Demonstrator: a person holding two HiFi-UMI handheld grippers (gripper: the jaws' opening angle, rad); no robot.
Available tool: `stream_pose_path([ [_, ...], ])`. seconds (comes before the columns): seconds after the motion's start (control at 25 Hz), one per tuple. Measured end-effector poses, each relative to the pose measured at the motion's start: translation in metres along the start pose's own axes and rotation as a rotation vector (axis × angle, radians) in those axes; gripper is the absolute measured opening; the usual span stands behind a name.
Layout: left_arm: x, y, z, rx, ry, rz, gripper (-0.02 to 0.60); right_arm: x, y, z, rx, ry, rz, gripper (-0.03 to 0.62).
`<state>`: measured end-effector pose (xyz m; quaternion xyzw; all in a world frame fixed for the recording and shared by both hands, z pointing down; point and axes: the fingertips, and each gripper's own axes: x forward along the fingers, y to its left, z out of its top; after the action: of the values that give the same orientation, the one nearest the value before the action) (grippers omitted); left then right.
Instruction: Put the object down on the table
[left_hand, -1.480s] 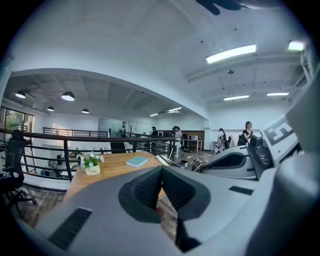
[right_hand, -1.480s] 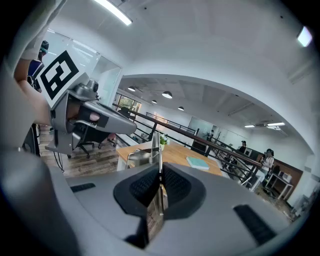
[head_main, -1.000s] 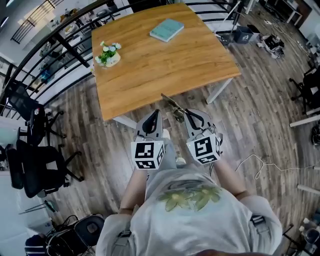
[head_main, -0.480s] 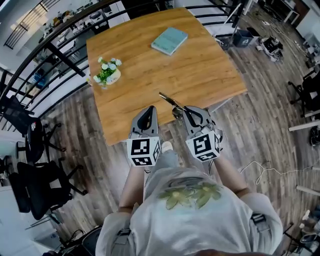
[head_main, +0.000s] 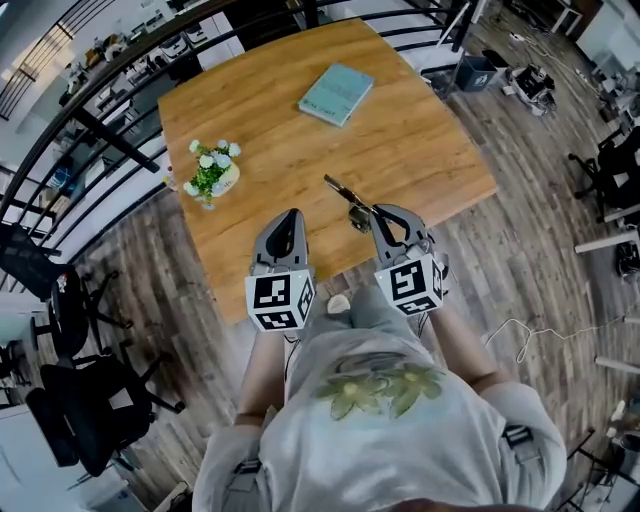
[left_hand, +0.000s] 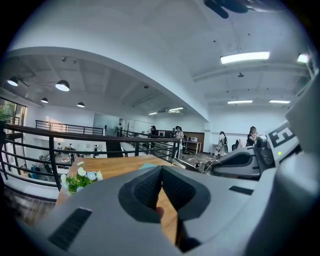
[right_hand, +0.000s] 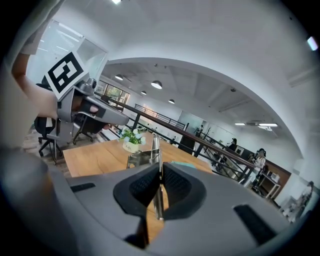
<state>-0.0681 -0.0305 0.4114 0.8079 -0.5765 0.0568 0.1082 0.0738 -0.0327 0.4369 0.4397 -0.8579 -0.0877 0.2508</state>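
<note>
Just over the table edge, right tongs pinch a metal tool.

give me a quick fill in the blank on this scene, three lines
1. The thin metal tool is clamped in the ___ gripper.
2. The left gripper is shut and holds ___.
3. Besides the flower pot, the wooden table bears a teal ___.
Missing words: right; nothing; book.
</note>
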Motion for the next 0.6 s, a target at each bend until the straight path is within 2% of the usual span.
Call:
stream_pose_path([
  [0.6, 0.046, 0.05, 0.003, -0.05, 0.008, 0.005, 0.014, 0.074, -0.025, 0.013, -0.023, 0.015, 0.002, 0.014],
])
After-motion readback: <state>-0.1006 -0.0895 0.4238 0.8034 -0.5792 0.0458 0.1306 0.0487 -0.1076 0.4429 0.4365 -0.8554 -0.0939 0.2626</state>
